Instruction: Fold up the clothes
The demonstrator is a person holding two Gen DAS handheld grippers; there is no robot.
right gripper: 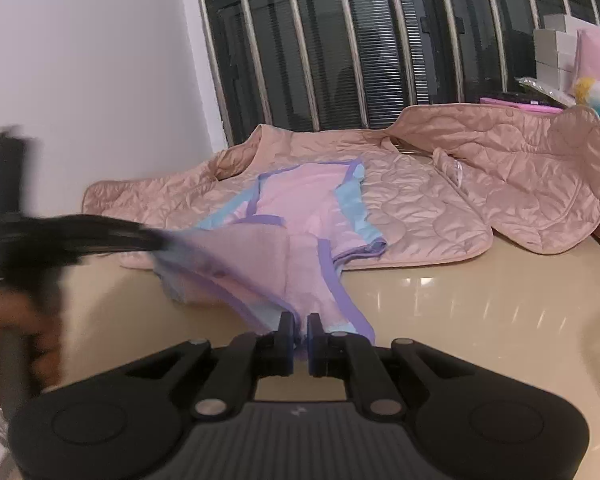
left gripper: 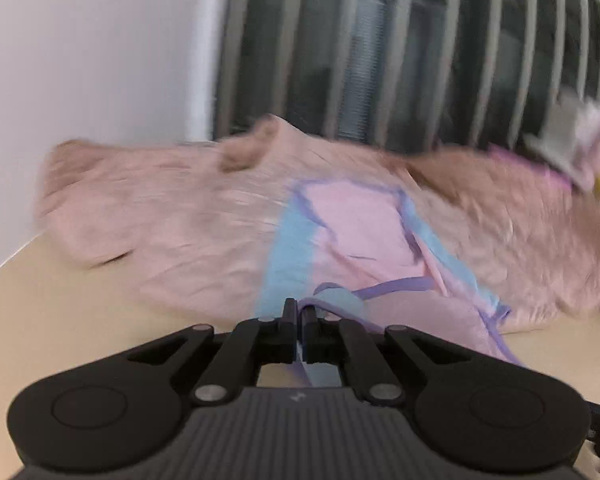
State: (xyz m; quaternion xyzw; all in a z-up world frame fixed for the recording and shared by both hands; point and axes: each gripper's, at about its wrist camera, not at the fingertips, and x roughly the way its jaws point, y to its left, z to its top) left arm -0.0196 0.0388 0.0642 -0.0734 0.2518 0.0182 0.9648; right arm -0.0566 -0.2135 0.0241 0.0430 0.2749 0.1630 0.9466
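Here, left claw [left gripper: 299, 312] clamped on pink garment [right gripper: 300, 208] hem, right claw [right gripper: 300, 326] likewise, garment overlapping quilted jacket [right gripper: 420, 200] on bench [right gripper: 480, 320].

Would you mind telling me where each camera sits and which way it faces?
Left wrist: behind the left claw, low over the table, facing the pink garment it grips, with a quilted jacket and barred window beyond.
Right wrist: behind the right claw, gripping the garment's near edge; the blurred left claw shows at left.
Shared: garment, jacket, window.

Left tool [right gripper: 40, 240] motion-blurred; quilted jacket [left gripper: 160, 216] smeared, stitching unreadable.
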